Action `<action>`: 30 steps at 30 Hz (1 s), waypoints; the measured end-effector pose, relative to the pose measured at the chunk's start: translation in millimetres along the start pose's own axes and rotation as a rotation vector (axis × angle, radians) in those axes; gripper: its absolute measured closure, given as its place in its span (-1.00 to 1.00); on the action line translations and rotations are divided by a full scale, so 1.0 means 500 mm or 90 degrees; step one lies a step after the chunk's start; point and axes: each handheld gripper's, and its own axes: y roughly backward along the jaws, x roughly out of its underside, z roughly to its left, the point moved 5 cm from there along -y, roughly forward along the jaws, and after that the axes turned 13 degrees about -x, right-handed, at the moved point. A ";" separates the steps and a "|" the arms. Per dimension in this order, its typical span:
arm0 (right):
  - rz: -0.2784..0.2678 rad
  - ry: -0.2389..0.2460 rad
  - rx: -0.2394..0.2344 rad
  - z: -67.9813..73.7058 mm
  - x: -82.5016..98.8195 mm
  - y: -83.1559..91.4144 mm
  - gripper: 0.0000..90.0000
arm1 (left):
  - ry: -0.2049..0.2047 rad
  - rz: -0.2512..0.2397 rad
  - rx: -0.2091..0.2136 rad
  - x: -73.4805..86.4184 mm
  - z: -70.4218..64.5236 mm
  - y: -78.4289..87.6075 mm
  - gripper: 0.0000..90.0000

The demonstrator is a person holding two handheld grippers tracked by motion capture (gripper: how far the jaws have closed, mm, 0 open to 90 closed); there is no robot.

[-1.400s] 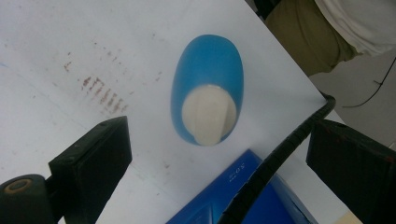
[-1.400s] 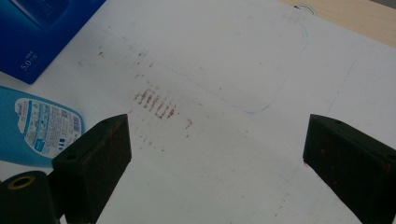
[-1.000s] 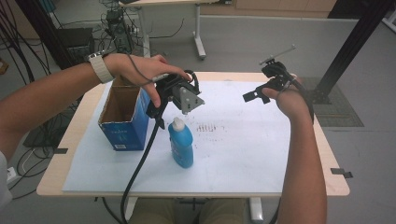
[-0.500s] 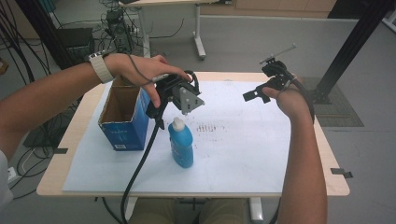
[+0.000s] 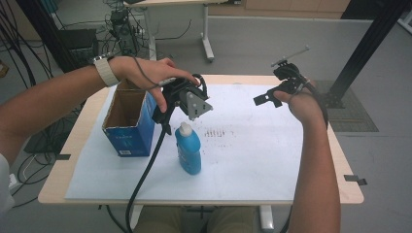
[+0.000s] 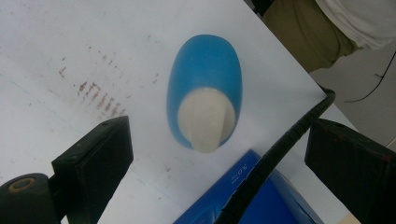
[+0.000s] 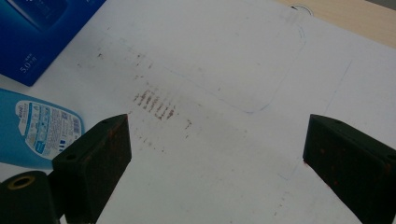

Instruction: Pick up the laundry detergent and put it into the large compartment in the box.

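Left gripper [image 5: 182,104]: held just above the blue bottle [image 5: 188,150], tipped down at it. In the left gripper view its jaws stand wide apart with nothing between them, and the bottle's white cap [image 6: 206,119] sits in the gap, seen from above.

Left cable [image 5: 145,174]: trails from the gripper down past the bottle's left side and off the near edge of the bench; in the left gripper view it crosses in front of the right-hand jaw.

Blue bottle: stands upright on the white sheet [image 5: 252,160], just beside the blue carton [image 5: 127,131], near the middle of the bench [image 5: 340,194]. Nothing is touching it yet.

Blue carton: open at the top, to the bottle's left, under the person's left wrist. From here I cannot see whether anything is inside.

Right gripper [image 5: 282,90]: held up over the far right part of the sheet, well apart from the bottle. Released as well; its jaws are spread over bare paper with a patch of brownish marks [image 7: 156,106].

Step in hand: as I read it, the approach to grasping the bottle, with the left gripper lined up over the cap and not yet lowered.

Next move: the left gripper probably needs to come down until the jaws straddle the cap or neck, then close squarely. The cable should stay out of the gap, and the carton is close enough to be knocked.

Right gripper's part: looks idle for now, waiting off to the side.
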 end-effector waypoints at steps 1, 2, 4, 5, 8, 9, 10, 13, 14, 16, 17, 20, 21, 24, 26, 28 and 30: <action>0.000 0.000 0.000 0.000 0.000 0.000 -0.83 | 0.000 0.000 0.000 0.000 0.000 0.000 -0.82; 0.000 -0.002 0.001 -0.001 0.001 0.001 -0.83 | -0.001 -0.001 -0.001 0.000 0.000 0.000 -0.82; 0.000 -0.002 0.001 -0.002 0.003 0.001 -0.83 | -0.002 -0.005 -0.002 0.001 0.001 0.001 -0.82; -0.001 -0.002 0.001 -0.002 0.003 0.002 -0.83 | -0.001 -0.006 -0.003 0.001 0.001 0.000 -0.82; -0.002 -0.004 0.001 -0.004 0.004 0.002 -0.83 | 0.000 -0.006 -0.005 0.001 0.001 -0.001 -0.82; -0.002 -0.004 0.001 -0.004 0.004 0.002 -0.83 | 0.000 -0.006 -0.005 0.001 0.001 -0.001 -0.82; -0.002 -0.004 0.001 -0.004 0.004 0.002 -0.83 | 0.001 -0.007 -0.004 0.002 0.001 -0.001 -0.82; 0.000 -0.002 0.000 -0.005 0.003 0.000 -0.83 | 0.003 -0.006 -0.002 0.003 0.001 -0.001 -0.82; 0.000 -0.003 0.000 -0.005 0.003 0.000 -0.83 | 0.003 -0.006 -0.002 0.003 0.001 -0.001 -0.82; 0.002 -0.002 0.000 -0.006 0.003 0.000 -0.83 | 0.002 -0.012 -0.004 0.004 0.000 0.000 -0.82; 0.002 -0.003 0.000 -0.006 0.003 0.000 -0.83 | 0.004 -0.009 -0.003 0.004 0.000 0.000 -0.82; 0.002 -0.003 0.000 -0.006 0.003 0.000 -0.83 | 0.004 -0.005 -0.003 0.003 0.000 -0.001 -0.82; 0.002 -0.002 0.001 -0.006 0.003 0.000 -0.83 | 0.003 -0.007 -0.005 0.004 0.001 -0.002 -0.82; 0.002 -0.002 0.002 -0.005 0.002 0.001 -0.83 | 0.004 -0.008 -0.006 0.004 0.001 -0.002 -0.82; 0.001 -0.004 0.002 -0.004 0.002 0.002 -0.83 | 0.003 -0.006 -0.006 0.003 0.001 -0.001 -0.82; 0.003 -0.003 0.002 -0.004 0.001 0.003 -0.83 | 0.005 -0.007 -0.007 0.003 0.000 -0.001 -0.82; 0.002 -0.002 0.002 -0.004 0.001 0.003 -0.83 | 0.005 -0.006 -0.007 0.003 0.000 -0.002 -0.82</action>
